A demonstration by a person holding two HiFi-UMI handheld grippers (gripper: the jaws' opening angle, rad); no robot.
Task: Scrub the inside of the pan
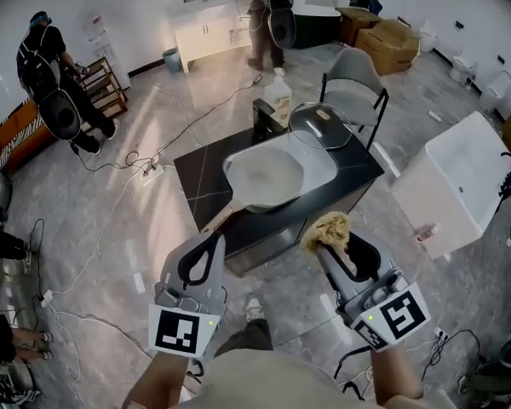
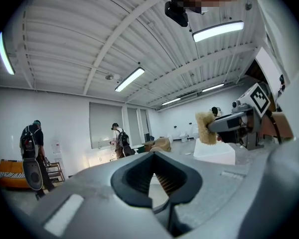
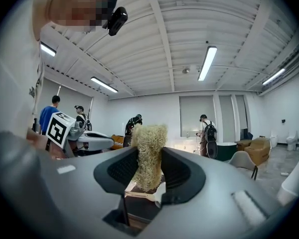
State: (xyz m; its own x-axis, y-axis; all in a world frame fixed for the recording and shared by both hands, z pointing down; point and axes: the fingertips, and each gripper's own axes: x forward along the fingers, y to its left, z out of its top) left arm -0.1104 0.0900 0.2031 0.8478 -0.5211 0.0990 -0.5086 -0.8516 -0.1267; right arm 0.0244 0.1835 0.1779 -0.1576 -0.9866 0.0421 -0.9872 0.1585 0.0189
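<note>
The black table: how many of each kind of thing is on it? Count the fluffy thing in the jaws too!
Pan: 1
Glass lid: 1
Bottle: 1
Dark box: 1
Scrubber, held in the jaws: 1
Total: 5

Right claw clamped on scrubber: tan, fibrous, upright, top poking above jaws. Dark surface glimpsed below jaws. Left claw with marker cube at left. Grey chair at right. People in background.
</note>
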